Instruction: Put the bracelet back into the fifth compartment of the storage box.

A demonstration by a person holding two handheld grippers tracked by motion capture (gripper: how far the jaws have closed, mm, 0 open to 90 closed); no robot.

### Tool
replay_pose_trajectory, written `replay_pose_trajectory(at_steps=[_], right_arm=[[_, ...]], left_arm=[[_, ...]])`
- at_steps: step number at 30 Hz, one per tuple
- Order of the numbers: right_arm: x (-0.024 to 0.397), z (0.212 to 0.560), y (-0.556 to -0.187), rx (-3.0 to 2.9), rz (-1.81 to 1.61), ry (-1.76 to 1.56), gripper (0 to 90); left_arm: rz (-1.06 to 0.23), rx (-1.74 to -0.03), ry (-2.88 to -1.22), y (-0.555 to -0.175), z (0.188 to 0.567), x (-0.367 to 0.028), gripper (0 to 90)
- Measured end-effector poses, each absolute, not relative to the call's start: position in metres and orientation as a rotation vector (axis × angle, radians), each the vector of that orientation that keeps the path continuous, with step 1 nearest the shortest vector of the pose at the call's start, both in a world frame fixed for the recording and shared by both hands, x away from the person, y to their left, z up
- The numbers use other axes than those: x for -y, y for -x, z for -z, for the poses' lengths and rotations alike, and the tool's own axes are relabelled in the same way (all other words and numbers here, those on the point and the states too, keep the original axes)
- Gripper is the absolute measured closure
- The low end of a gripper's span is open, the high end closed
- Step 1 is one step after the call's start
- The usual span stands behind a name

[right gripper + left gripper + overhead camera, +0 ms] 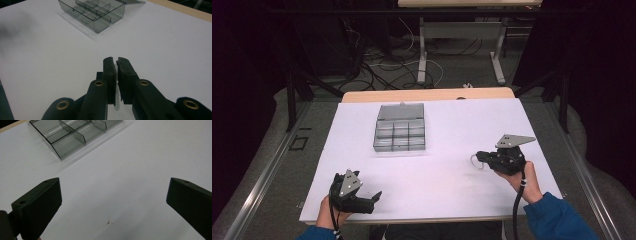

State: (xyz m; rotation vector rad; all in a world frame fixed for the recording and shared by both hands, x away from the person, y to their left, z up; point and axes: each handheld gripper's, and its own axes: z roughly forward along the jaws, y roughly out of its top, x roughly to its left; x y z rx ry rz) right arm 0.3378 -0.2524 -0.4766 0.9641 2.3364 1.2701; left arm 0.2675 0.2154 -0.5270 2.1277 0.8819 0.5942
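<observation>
White, thin, looped plastic piece sits pinched between the clenched jaws of the right gripper, at right of centre in the high view, well apart from the smoky transparent compartment box at upper centre. Risk: so slight a piece could slip or twist out of the narrow pinch during carrying. Left gripper, lower left, stands wide, holding nothing.

White table, floor cables — grey desk legs behind

Wide-apart jaws, compartment box beyond
</observation>
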Motion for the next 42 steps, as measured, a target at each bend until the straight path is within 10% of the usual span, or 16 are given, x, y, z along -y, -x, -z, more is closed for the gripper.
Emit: replay_pose_trajectory(at_steps=[42], right_arm=[[0.205,0.468,-0.368,-2.376,-1.301,-0.846,85.7]], left_arm=[[-0.598,-0.890,-2.134,-0.269,0.529,-0.217,0.1]])
